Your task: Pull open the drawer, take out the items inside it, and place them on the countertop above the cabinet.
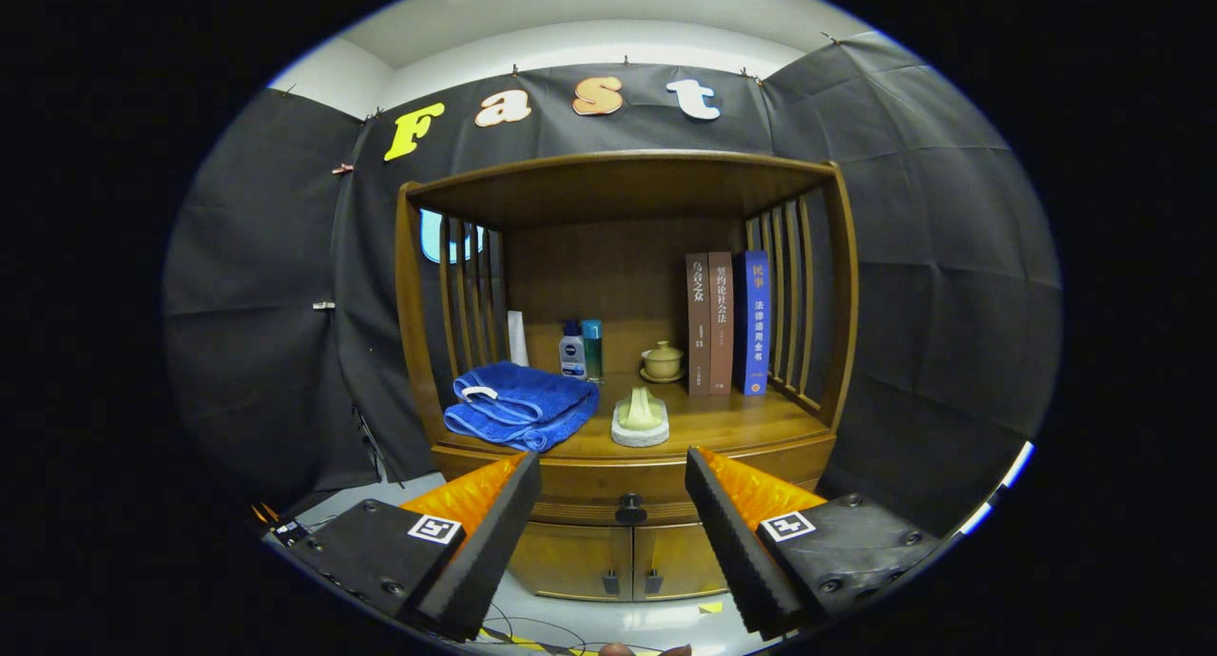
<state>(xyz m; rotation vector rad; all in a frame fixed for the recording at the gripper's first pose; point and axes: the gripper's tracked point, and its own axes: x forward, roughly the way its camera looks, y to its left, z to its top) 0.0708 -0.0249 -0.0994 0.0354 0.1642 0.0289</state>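
Observation:
A wooden cabinet (623,190) stands ahead with an open shelf on top. Below its countertop (732,423) runs a drawer (608,490), pushed in flush, with a dark round knob (630,510) at its middle. My gripper (613,480) is open, its fingers spread wide on either side of the knob and still short of it. Nothing sits between the fingers. What the drawer holds is hidden.
On the countertop lie a folded blue towel (518,407), a pale figure on a white round base (640,418), two small bottles (580,350), a lidded cup on a saucer (663,360) and three upright books (727,323). Two small doors (623,561) sit under the drawer.

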